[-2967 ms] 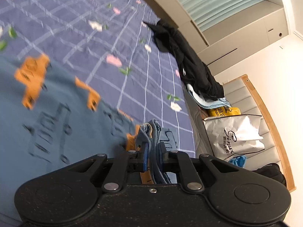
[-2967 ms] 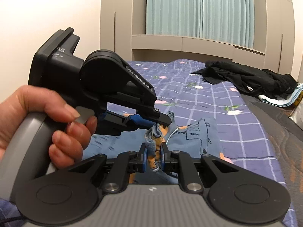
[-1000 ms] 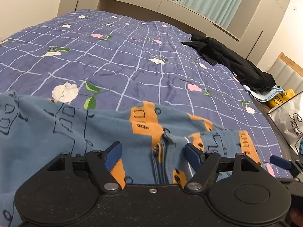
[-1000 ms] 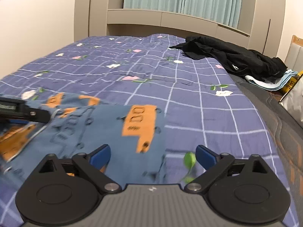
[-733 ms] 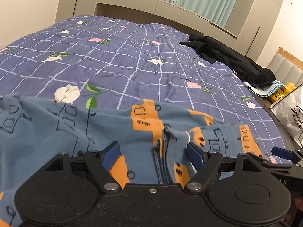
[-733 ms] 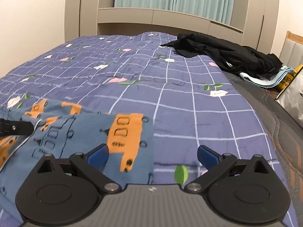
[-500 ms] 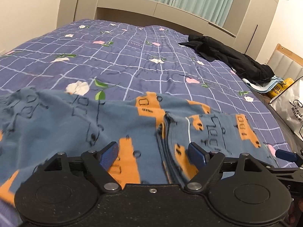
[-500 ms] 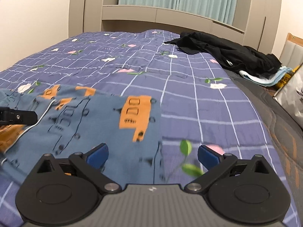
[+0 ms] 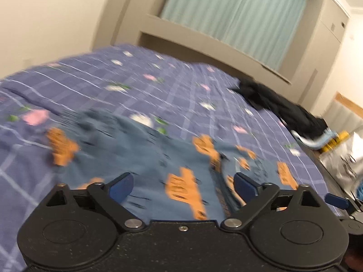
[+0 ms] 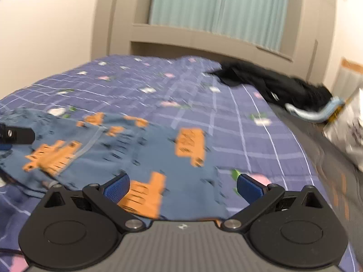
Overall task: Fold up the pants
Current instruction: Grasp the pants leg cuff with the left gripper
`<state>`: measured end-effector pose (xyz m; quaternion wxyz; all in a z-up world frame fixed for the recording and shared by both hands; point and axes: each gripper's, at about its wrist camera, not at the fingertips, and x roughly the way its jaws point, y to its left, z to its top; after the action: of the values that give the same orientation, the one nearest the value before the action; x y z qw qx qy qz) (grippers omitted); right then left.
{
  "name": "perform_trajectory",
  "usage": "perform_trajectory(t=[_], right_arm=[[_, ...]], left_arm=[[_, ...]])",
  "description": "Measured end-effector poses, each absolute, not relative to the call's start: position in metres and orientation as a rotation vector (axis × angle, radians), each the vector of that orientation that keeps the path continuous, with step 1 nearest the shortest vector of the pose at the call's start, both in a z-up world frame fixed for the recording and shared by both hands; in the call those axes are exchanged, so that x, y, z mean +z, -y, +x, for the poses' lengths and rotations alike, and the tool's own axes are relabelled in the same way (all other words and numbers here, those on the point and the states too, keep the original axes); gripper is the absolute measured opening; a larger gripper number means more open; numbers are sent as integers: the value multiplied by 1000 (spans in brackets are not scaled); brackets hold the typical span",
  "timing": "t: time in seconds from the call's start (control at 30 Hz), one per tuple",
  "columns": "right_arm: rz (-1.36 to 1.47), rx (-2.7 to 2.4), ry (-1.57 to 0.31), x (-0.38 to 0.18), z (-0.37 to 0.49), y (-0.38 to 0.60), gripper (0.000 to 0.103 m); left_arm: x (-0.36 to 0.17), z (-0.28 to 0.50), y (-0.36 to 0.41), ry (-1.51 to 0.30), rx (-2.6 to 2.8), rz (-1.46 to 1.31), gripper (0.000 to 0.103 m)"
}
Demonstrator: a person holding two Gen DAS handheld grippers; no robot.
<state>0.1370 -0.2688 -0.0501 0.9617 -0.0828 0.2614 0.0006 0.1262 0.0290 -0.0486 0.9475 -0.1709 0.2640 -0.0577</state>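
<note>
Lying beyond pants point(image 10: 140, 145): black clothes point(image 10: 272, 83).

A home bedroom, bed point(image 10: 229, 122) with purple checked flower cover, green curtains point(image 10: 217, 9), dark clothes point(image 10: 279, 88) lying on bed

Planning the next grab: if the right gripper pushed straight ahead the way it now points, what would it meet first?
Most likely the blue pants with orange truck prints, lying flat on the purple checked bedspread directly ahead of the open right gripper. Motion blur makes the depth uncertain.
</note>
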Motion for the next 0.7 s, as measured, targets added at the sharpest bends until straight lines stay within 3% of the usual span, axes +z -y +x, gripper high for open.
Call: perform_trajectory(t=[0.4, 0.7], right_arm=[[-236, 155, -527, -51, 152, 211, 103], [-183, 118, -581, -69, 162, 215, 103]], left_arm=[[-66, 139, -112, -529, 159, -489, 102], [-75, 159, -128, -511, 142, -520, 102]])
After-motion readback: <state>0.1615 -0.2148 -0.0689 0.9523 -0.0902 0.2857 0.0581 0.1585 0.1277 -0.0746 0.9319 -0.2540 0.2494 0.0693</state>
